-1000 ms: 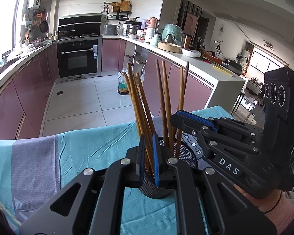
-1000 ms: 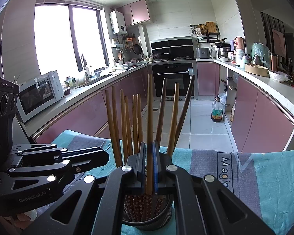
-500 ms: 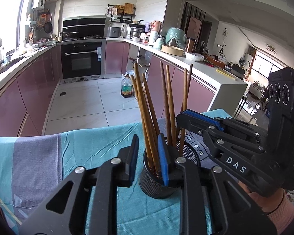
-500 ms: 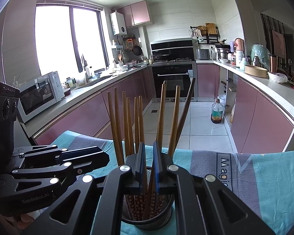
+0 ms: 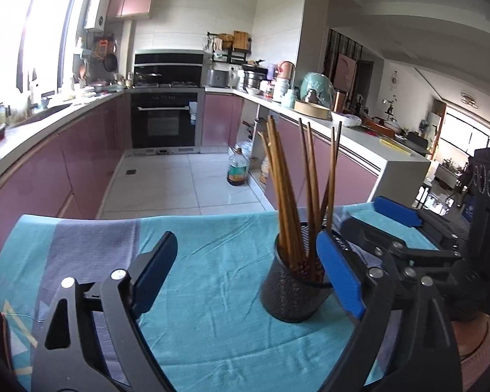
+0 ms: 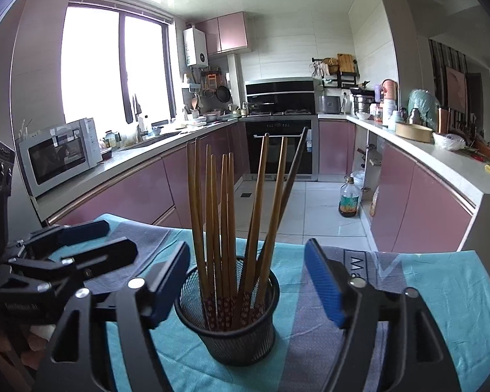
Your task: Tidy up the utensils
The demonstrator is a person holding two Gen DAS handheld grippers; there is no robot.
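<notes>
A black mesh cup (image 5: 294,290) (image 6: 232,320) stands on the cloth with several brown chopsticks (image 5: 287,189) (image 6: 225,212) upright in it. My left gripper (image 5: 248,272) has its jaws opening wide with nothing between them; the cup sits just beyond its right pad (image 5: 339,274). My right gripper (image 6: 246,282) is also opening; the cup stands between its blue pads, untouched. Each gripper shows in the other's view: the right gripper (image 5: 375,222) beside the cup, the left gripper (image 6: 114,238) to the cup's left.
A teal and grey cloth (image 5: 212,245) covers the table, whose far edge lies just behind the cup. Beyond it is the kitchen floor with an oil bottle (image 5: 236,171), purple cabinets and an oven (image 6: 277,143). A microwave (image 6: 58,155) sits on the left counter.
Both grippers were shut on chopsticks over the cup; they have let go and spread wide. The chopsticks have dropped into the cup. Both grippers have drawn back a little.
</notes>
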